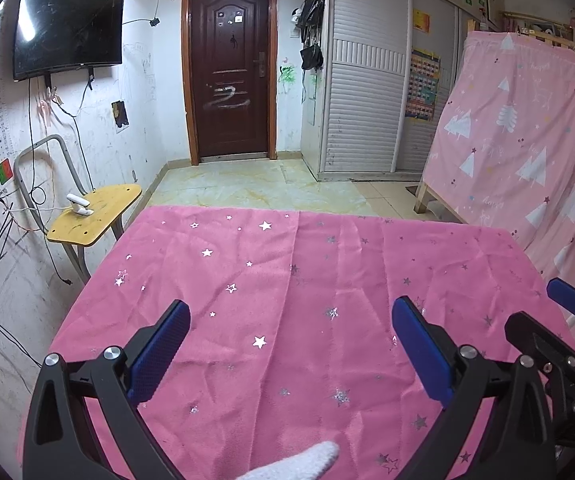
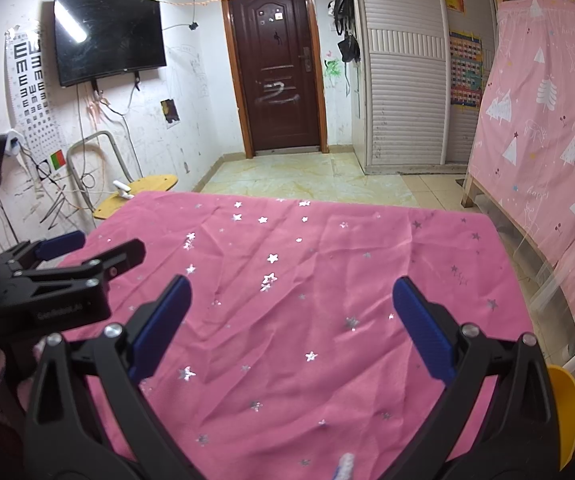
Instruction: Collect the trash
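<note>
The counter (image 1: 287, 320) wears a pink cloth (image 2: 307, 300) scattered with silver stars. Each tool has black arms and blue pads: the left tool (image 1: 291, 344), the right tool (image 2: 291, 320). The door (image 1: 229, 68) is dark brown with a whitish scrawl. The curtain (image 1: 527, 128) is paler pink, printed with white trees. The stool seat (image 1: 95, 216) is yellow, and the television (image 1: 67, 24) black.

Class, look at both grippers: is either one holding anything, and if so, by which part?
Nothing is held. The left gripper and right gripper both stand open over the pink cloth.
</note>
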